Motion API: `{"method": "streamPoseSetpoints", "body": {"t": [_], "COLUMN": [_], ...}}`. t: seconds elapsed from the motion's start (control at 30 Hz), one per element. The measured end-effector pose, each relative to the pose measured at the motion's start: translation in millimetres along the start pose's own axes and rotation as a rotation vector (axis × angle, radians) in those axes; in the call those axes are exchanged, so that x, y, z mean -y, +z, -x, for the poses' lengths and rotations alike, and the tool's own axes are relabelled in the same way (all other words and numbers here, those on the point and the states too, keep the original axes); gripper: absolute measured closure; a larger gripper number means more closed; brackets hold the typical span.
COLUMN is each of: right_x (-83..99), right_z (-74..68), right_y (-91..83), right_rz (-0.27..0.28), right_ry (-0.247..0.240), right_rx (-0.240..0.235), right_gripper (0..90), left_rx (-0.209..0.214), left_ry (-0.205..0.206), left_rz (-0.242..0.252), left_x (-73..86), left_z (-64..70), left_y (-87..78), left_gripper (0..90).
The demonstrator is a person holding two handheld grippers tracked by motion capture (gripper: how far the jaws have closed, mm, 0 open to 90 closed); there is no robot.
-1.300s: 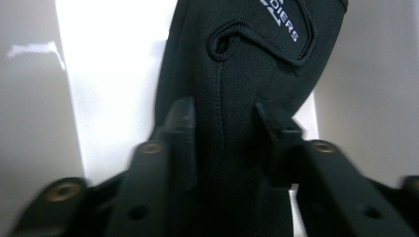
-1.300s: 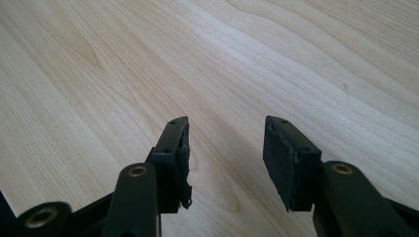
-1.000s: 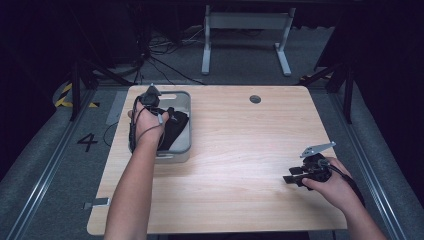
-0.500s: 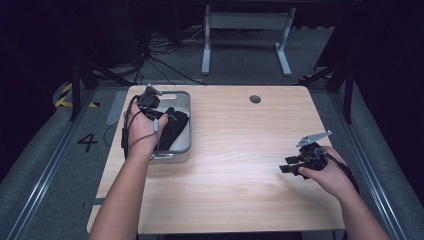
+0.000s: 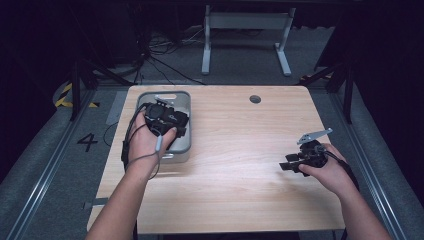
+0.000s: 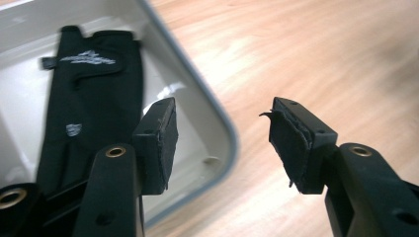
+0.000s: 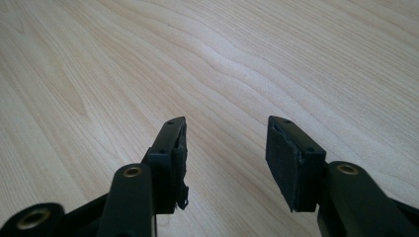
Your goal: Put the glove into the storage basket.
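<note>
A black glove lies flat inside a grey bin at the left rear of the wooden counter, and the left claw hangs over the bin's near corner with its jaws parted and nothing between them. Judged from this layout, the work is the handling of the glove at the bin, and the glove is fully at rest in the bin and free of any grip, so either a placing step is complete or a pick-up has not begun; the pictures do not decide between the 2. In the left gripper view the glove lies to the left of and beyond the left jaw, its cuff end running down behind that jaw, while the bin's rounded rim passes between the 2 jaws and bare wood lies under the right one. In the high view the left hand holds its claw above the bin. The right claw, released and empty, rests low over bare counter, well apart from the bin, at the right front.
</note>
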State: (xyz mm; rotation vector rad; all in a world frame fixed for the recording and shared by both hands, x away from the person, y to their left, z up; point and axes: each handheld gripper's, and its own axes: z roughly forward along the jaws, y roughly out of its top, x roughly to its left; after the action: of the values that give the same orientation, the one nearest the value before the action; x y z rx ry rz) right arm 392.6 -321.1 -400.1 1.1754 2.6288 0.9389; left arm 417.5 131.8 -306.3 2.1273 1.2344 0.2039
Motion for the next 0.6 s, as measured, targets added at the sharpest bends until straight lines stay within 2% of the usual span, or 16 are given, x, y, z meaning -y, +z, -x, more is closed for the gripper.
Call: {"method": "streamPoseSetpoints", "body": {"t": [0.03,0.07,0.17,0.23,0.33,0.37,0.5,0.53,0.6], "right_x": [0.0,0.7,2.1,2.5,3.5,3.5,3.6,3.9,4.5], "right_z": [0.0,0.2,0.3,0.7,1.7,1.7,2.8,3.0,3.3], "right_y": [0.0,-0.1,0.2,0.4,0.3,0.3,-1.0,-0.8,-0.4], "right_rz": [0.000,-0.001,-0.002,-0.003,-0.006,-0.006,0.001,0.001,0.000], "right_ry": [0.000,-0.005,-0.002,-0.002,-0.002,-0.002,0.002,0.001,-0.002], "right_rx": [0.000,0.001,0.001,0.006,0.003,0.003,-0.001,-0.002,-0.003], "right_gripper": [51.3,51.1,51.1,51.1,51.0,51.0,50.9,50.9,50.8], "left_rx": [0.000,0.032,0.079,0.088,0.130,0.130,0.208,0.208,0.220], "left_ry": [0.000,0.026,0.059,0.071,0.106,0.106,0.134,0.134,0.150], "left_rz": [0.000,0.015,0.021,0.018,0.015,0.015,0.037,0.037,0.039], "left_x": [0.0,5.0,12.7,15.2,25.4,25.4,47.6,47.6,63.0], "left_z": [0.0,9.3,20.4,23.7,34.9,34.9,45.7,45.7,49.3], "left_y": [0.0,-0.4,3.4,5.5,13.1,13.1,17.7,17.7,21.0], "left_gripper": [45.1,45.0,44.9,44.5,44.1,44.1,43.8,43.5,43.4]}}
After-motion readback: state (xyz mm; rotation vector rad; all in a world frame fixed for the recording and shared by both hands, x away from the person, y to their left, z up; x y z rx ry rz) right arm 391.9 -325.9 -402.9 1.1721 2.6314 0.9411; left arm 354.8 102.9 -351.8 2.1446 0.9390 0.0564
